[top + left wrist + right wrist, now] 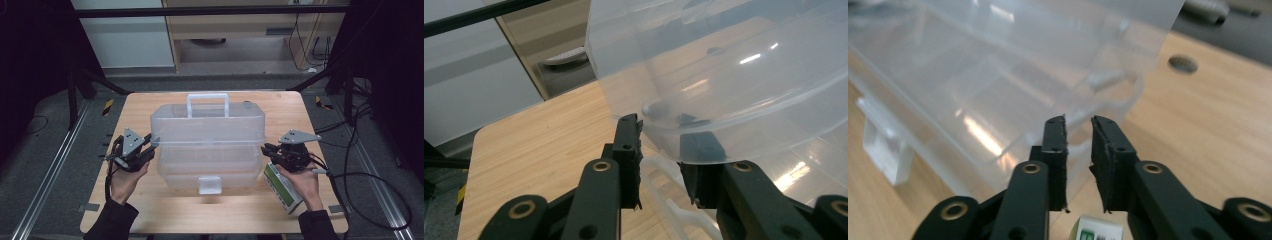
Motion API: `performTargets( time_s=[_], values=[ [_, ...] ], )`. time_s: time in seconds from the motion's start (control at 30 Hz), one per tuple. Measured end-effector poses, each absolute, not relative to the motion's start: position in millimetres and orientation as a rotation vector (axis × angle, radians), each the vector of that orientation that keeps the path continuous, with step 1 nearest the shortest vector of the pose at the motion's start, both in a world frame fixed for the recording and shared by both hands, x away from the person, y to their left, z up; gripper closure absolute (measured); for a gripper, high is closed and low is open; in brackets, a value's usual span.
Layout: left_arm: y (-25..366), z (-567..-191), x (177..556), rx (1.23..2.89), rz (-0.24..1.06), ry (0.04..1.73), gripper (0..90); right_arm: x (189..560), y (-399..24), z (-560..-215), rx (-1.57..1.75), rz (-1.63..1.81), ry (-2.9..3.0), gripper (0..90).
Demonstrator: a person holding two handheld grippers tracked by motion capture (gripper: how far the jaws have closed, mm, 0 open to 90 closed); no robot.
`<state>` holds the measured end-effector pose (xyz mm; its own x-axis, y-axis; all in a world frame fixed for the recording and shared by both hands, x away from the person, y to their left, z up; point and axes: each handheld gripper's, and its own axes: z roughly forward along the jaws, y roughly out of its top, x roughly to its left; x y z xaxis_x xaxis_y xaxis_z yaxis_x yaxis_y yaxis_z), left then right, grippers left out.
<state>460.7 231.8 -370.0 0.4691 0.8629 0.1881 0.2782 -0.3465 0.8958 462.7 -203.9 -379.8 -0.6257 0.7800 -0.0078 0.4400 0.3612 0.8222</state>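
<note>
Wooden table [150,205] | clear box [207,142] between grippers | left gripper [149,145] clamps its edge | right gripper [267,150] slightly open, empty

A lab: wooden table [150,210] inside black frame [200,11], cables [370,175] trailing.

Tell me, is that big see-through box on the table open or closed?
Partly open, it seems. The clear box has its lid raised above the base, with the front latch hanging free and unfastened.
</note>
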Motion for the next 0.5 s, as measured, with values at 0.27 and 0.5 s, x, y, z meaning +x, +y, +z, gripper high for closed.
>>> performTargets(
  time_s=[0.27,0.5],
  values=[
    [232.3,-370.2,460.7,1.863,0.857,0.959,70.0,465.1,-206.2,-392.8,1.122,1.126,2.251,72.5],
    [232.4,-370.2,460.8,1.863,0.855,0.96,70.0,467.7,-199.6,-400.3,1.118,1.096,2.311,73.2]
  ],
)
